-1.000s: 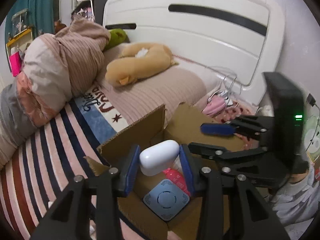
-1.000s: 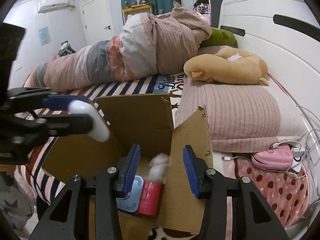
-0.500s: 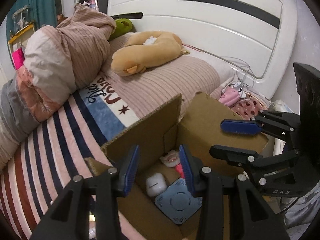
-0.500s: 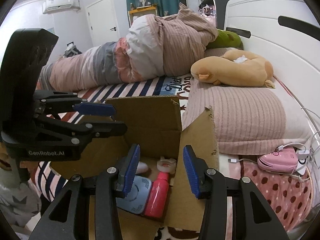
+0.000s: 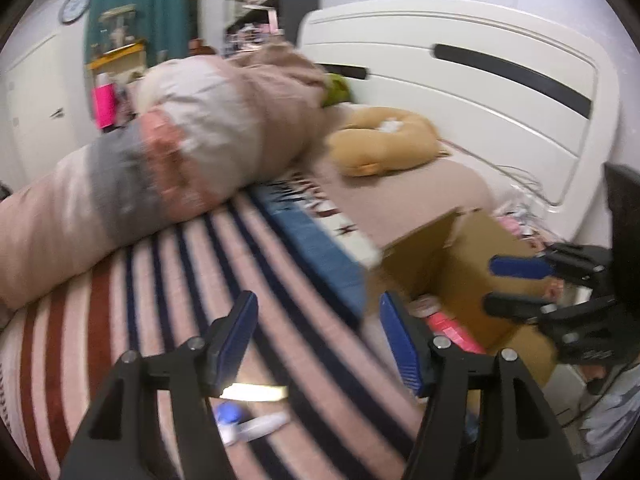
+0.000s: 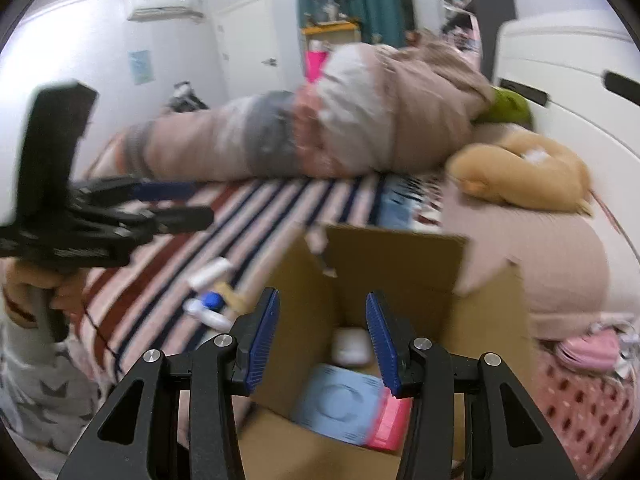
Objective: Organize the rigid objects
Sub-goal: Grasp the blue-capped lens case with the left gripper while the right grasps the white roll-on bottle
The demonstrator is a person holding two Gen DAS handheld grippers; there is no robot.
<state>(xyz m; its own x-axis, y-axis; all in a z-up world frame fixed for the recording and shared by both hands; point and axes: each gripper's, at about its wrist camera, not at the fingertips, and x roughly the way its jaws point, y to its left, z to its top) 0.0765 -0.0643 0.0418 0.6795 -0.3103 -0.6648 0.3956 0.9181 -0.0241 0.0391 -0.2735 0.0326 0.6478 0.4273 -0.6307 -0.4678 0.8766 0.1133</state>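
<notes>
The small white tubes [image 6: 210, 274] lie loose on the striped blanket [image 6: 280, 200], at ten o'clock from the cardboard box [image 6: 396, 264]. The left gripper [image 5: 316, 338], empty, has just been opening its jaws, and the right gripper [image 6: 320, 338] hangs parted and empty over the box. Both views are blurred, so a hasty reach risks rolling a tube away or clipping the box flap.

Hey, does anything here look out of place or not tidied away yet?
Yes. A few small white items and a blue-capped one lie loose on the striped blanket, left of the cardboard box, while the other things sit inside it.
</notes>
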